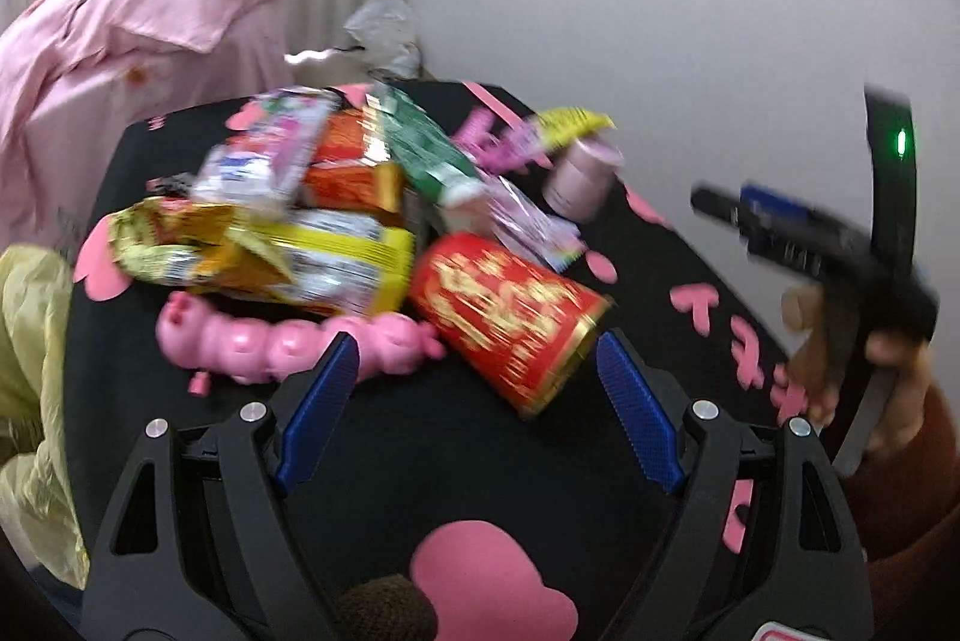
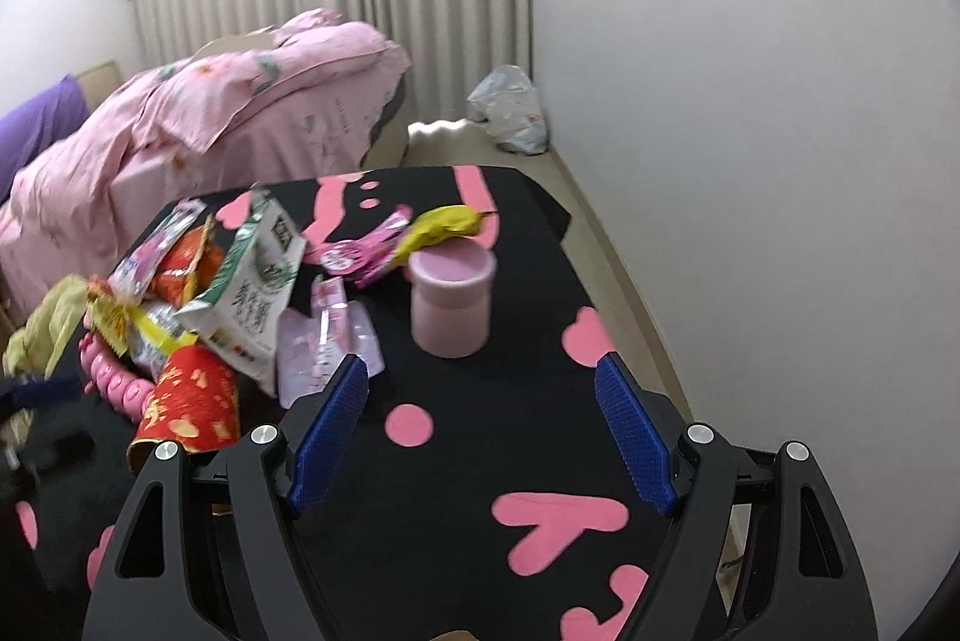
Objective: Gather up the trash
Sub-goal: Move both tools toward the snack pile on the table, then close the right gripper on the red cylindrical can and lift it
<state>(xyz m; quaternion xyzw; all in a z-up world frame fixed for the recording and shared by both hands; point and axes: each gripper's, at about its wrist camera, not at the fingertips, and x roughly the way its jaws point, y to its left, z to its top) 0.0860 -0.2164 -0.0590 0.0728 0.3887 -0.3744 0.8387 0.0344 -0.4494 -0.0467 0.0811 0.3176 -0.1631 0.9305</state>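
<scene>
A pile of trash lies on a black table with pink shapes (image 1: 420,461). In the left wrist view a red and gold paper cup (image 1: 510,311) lies on its side just ahead of my open, empty left gripper (image 1: 474,371). Behind it are a yellow snack bag (image 1: 270,257), an orange wrapper (image 1: 354,167), a green carton (image 1: 432,155) and a pink jar (image 1: 579,179). In the right wrist view my right gripper (image 2: 480,389) is open and empty, short of the upright pink jar (image 2: 451,302). The cup (image 2: 189,404) and green carton (image 2: 252,293) lie to its left.
A pink caterpillar toy (image 1: 282,341) lies left of the cup. A bed with pink bedding (image 2: 210,125) stands beyond the table. A yellow-green cloth (image 1: 30,377) hangs at the left edge. A plastic bag (image 2: 510,107) sits on the floor by the wall.
</scene>
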